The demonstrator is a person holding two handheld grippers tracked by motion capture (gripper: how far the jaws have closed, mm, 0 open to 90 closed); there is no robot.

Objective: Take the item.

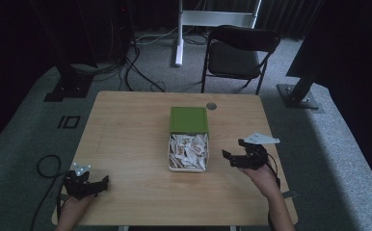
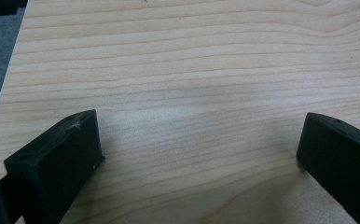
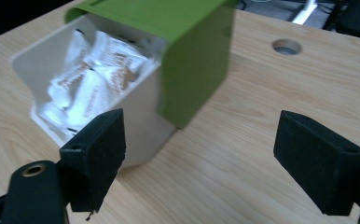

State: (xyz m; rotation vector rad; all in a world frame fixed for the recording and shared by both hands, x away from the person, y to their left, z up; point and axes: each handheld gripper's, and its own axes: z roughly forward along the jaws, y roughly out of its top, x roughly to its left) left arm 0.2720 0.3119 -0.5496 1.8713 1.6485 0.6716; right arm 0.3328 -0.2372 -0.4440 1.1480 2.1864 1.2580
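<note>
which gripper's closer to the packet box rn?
Right. The right gripper sits open just off the box at its right side, jaws aimed at it. The left gripper is open too, down by the table's near-left corner, well away.

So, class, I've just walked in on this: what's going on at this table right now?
A person sits at a wooden table with a two-jaw gripper in each hand. The right gripper is open beside a white box of small wrapped packets, whose green lid is slid partway back. The left gripper is open over bare table near the front left corner. Neither holds anything.
</note>
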